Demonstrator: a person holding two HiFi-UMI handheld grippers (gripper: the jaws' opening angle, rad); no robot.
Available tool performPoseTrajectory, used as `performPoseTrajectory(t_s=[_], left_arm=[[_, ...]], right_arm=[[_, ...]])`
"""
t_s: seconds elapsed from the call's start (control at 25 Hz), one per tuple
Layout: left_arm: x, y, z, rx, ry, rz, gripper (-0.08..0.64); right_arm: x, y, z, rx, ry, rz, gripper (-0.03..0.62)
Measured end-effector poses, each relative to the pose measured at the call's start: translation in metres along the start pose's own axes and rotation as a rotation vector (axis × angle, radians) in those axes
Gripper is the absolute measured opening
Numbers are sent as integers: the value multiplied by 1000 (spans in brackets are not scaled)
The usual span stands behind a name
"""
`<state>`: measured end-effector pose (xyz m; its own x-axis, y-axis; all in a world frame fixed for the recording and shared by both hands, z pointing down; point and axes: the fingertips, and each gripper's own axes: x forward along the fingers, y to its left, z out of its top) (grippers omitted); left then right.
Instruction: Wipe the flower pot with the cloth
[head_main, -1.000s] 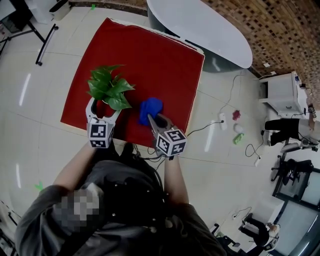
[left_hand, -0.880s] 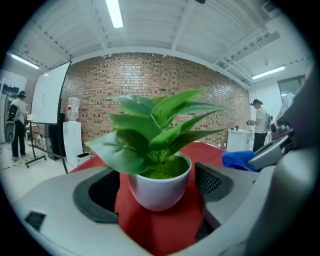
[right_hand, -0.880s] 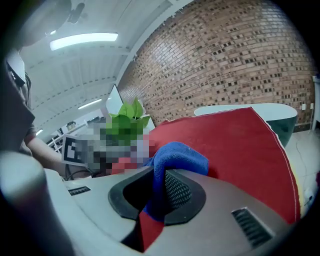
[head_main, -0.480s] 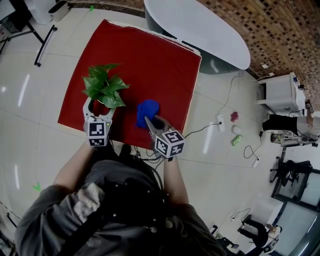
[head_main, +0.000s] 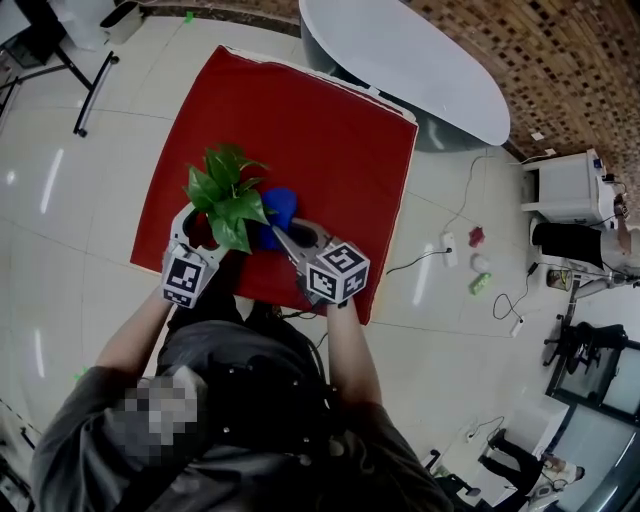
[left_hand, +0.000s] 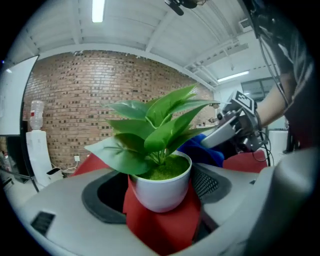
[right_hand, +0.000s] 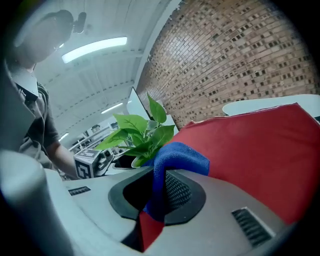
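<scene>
Our left gripper (head_main: 205, 232) has its jaws set wide and pressed on both sides of the white flower pot (left_hand: 160, 192), which sits by the near edge of the red tabletop (head_main: 320, 130), toward the left corner. Our right gripper (head_main: 280, 232) is clamped on the blue cloth (right_hand: 177, 155), held just beside the pot's right side, under the green leaves (head_main: 228, 190).

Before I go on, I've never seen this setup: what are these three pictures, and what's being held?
No robot here: a person holds a two-jaw gripper in each hand. The top-down picture comes from a camera on their head; the other two ride on the grippers and look along their jaws. On the red mat is a white flower pot with a green plant. The left gripper clasps the pot; the right gripper pinches a blue cloth, close beside the pot.
</scene>
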<state>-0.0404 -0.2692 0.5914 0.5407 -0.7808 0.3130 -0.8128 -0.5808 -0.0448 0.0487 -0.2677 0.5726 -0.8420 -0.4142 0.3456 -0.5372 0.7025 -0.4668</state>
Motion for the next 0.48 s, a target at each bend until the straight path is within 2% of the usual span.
performPoseTrajectory(t_s=[0.24,0.48], left_arm=[[5,20,-1,54,-14,-189,428],[17,39,3,21,-20,-283,428]], right_arm=[[52,-5,16,3,-3,15,62],[78,-26,29,0,14,24,61]])
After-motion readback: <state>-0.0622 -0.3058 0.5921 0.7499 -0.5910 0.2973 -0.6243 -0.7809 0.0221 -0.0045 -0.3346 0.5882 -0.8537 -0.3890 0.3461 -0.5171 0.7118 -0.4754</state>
